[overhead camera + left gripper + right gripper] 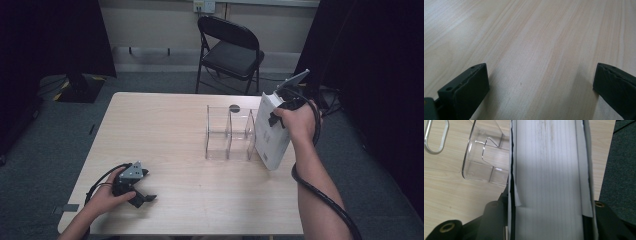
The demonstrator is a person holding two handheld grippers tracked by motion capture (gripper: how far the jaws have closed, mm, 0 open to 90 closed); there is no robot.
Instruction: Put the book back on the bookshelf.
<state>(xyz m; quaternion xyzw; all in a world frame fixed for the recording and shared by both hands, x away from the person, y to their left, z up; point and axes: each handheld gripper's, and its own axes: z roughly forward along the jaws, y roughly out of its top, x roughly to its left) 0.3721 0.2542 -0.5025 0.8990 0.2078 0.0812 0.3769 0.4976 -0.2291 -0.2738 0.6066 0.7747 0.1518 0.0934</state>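
While the book (270, 132) hangs gripped, a clear rack (231, 134) touches it.

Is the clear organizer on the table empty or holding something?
Empty: the organizer has bare slots; the book is outside, clamped in the right gripper.

The high view is dim and soft, with even light from above on the pale desk (190, 150) and the room's sides lost in black. In the left gripper view the fingers (466, 92) cast faint shadows and the near wood blurs. The right gripper view shows glare on the clear rack (484, 157) — the book (549, 182) is smeared, out of focus.
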